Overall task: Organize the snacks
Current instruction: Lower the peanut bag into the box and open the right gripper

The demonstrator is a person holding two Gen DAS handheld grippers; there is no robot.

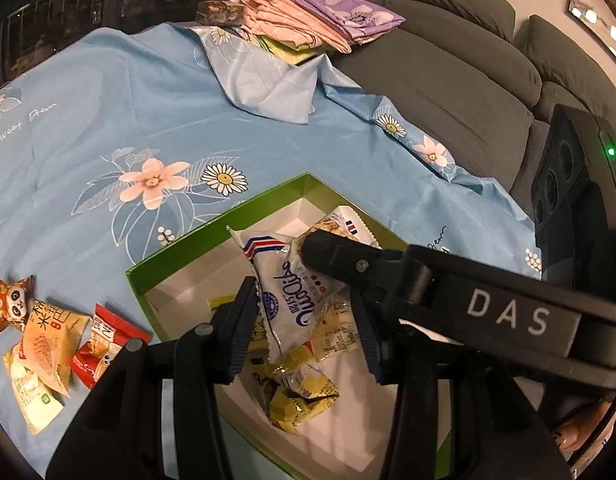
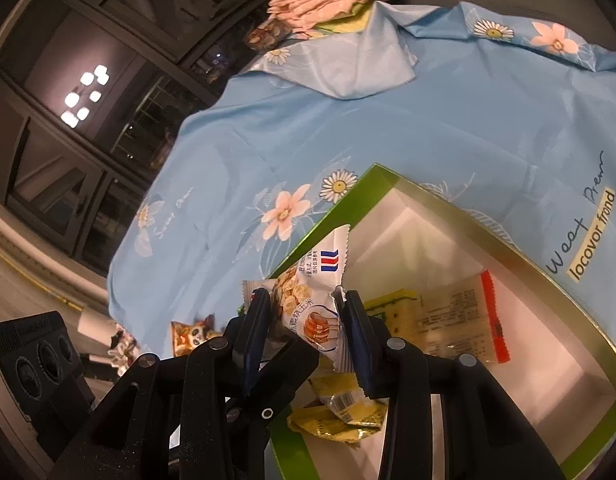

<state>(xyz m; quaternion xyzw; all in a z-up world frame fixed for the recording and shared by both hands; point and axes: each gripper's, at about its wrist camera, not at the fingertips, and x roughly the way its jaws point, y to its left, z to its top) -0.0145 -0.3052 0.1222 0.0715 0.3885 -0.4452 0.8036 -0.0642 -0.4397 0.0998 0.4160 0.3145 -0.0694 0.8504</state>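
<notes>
Two black two-finger tongs work over one green-rimmed box (image 1: 212, 236) whose inside is white card, square-cornered and shallow, standing on a smooth blue cloth (image 1: 108, 120) printed with pink blossoms, white daisies and the script "Sweet". The left gripper (image 1: 308, 332) has its ribbed blue pads set a little apart, and a white crinkled snack packet (image 1: 284, 280) with a red-and-blue stripe band and blue lettering stands between them above the box; whether both pads press on it cannot be told from the left wrist view. The right gripper (image 2: 304, 328) is almost fully closed, its pads clamped on a second white packet (image 2: 308, 300) with serrated ends, a red-and-blue bar emblem, pictured round crackers and Chinese print, held over the box's near corner. Inside the box lie several crumpled yellow foil wrappers (image 1: 300, 400) and, in the right wrist view, one clear flat sachet with a red edge (image 2: 468, 320). Left of the box, four loose packets rest on the cloth: one brown panda packet (image 1: 12, 304), one orange (image 1: 48, 340), one red (image 1: 104, 340), one pale green-marked (image 1: 32, 396). The right arm's side reads "DAS". Folded pink and purple fabrics (image 1: 308, 16) are stacked at the cloth's far edge beside a grey ribbed sofa (image 1: 468, 60).
</notes>
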